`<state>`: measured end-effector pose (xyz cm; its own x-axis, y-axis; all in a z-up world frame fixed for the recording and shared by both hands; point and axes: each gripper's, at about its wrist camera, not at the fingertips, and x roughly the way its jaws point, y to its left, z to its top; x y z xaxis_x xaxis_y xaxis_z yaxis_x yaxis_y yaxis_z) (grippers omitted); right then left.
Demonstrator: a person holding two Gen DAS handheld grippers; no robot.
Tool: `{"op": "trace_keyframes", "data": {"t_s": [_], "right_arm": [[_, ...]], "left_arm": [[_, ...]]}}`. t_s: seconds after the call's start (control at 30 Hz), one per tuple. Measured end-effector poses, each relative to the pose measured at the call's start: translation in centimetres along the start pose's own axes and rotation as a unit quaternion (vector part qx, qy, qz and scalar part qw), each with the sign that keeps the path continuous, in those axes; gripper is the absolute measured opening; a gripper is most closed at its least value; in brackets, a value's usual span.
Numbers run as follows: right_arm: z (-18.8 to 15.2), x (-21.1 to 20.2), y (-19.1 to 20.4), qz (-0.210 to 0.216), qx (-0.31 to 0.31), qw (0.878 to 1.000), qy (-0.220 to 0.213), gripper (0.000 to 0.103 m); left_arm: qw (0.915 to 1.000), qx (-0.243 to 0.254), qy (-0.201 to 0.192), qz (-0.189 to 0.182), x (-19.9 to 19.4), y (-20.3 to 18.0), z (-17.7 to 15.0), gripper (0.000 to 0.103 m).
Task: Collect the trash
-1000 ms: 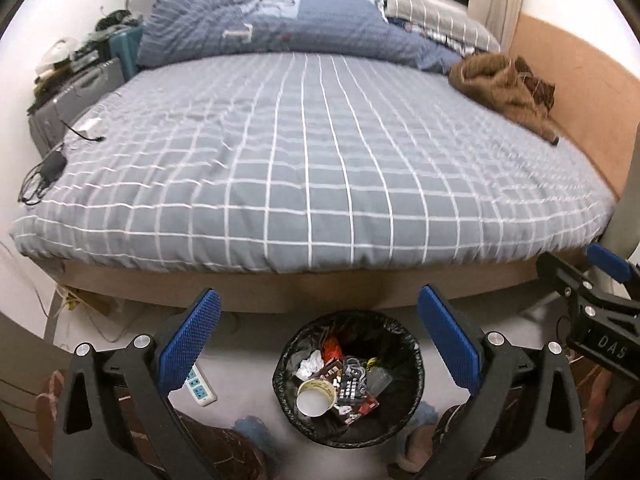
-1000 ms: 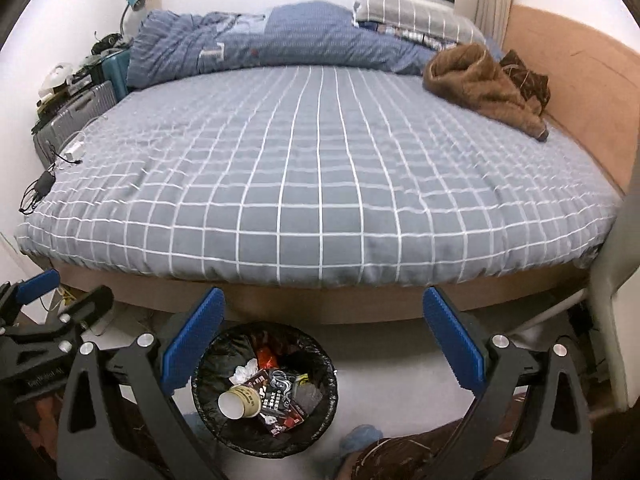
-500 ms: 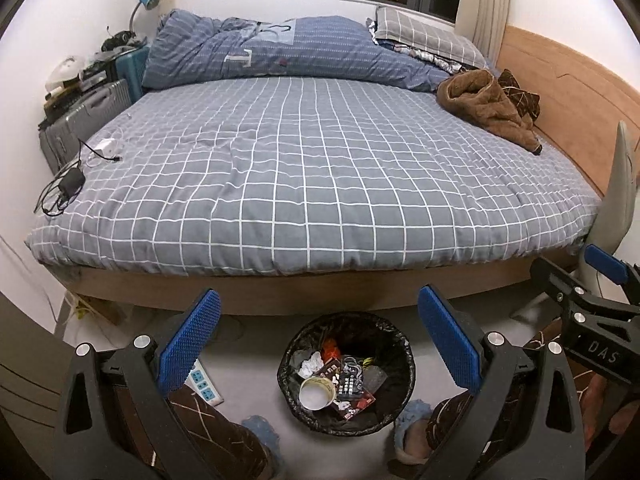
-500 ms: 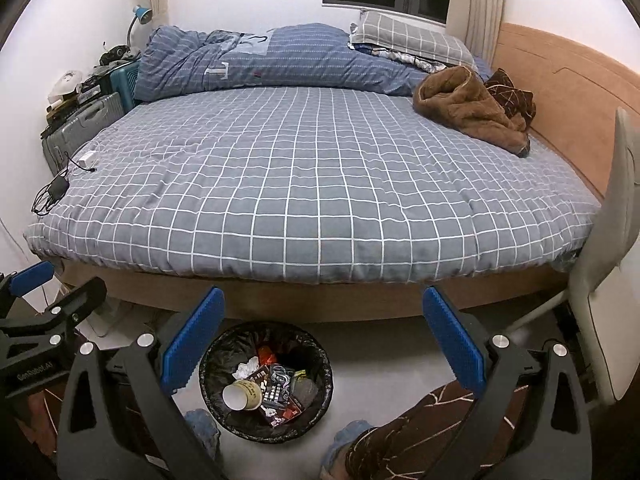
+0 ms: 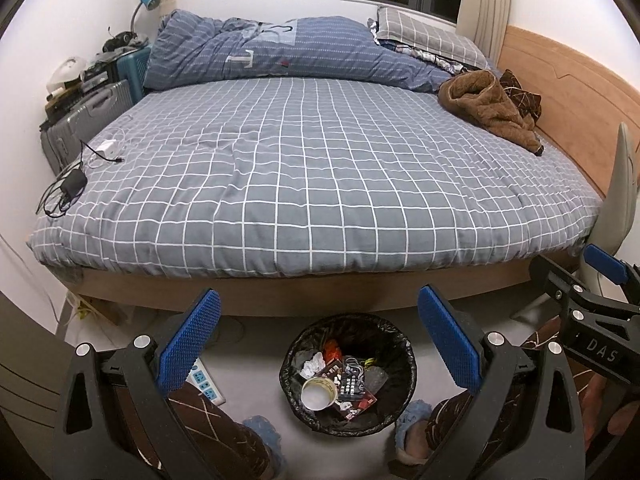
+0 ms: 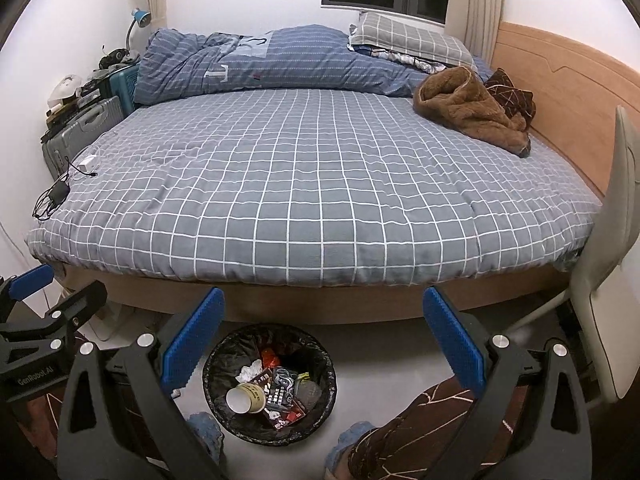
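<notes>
A round black trash bin (image 5: 402,360) lined with a black bag stands on the floor at the foot of the bed; it also shows in the right wrist view (image 6: 212,384). It holds a paper cup (image 5: 318,394), crumpled paper, wrappers and printed packets. My left gripper (image 5: 319,340) is open and empty, high above the bin. My right gripper (image 6: 324,336) is open and empty, above and right of the bin. Each gripper shows at the edge of the other's view.
A large bed (image 5: 320,176) with a grey checked cover fills the room. A brown garment (image 5: 488,106) lies at its right, chargers and cables (image 5: 76,184) at its left. Suitcases (image 5: 92,116) stand at left, a chair (image 6: 612,248) at right, a power strip (image 5: 206,384) on the floor.
Both grippers have risen and pulled back from the bed, so the bin looks smaller and more of the room shows. Both stay open and empty.
</notes>
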<state>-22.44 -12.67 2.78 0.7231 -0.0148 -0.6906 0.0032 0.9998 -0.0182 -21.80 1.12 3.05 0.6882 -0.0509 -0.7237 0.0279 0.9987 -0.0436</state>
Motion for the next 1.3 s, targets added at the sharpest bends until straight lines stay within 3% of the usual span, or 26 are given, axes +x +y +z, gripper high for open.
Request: {"op": "trace_keyframes", "data": {"t_s": [0.4,0.9,1.3], "right_arm": [[0.06,-0.15,-0.04,0.001,0.003,1.0,-0.003,0.095],[0.03,-0.27,-0.04,0.001,0.003,1.0,-0.005,0.095],[0.02,-0.32,-0.07,0.002,0.002,1.0,-0.005,0.095]], "left_arm": [[1.0,-0.006,0.002,-0.006,-0.2,0.33,-0.09,0.097],[0.9996,0.008,-0.01,0.024,-0.55,0.08,-0.3,0.097],[1.0,0.0,-0.004,0.004,-0.32,0.18,-0.41,0.097]]}}
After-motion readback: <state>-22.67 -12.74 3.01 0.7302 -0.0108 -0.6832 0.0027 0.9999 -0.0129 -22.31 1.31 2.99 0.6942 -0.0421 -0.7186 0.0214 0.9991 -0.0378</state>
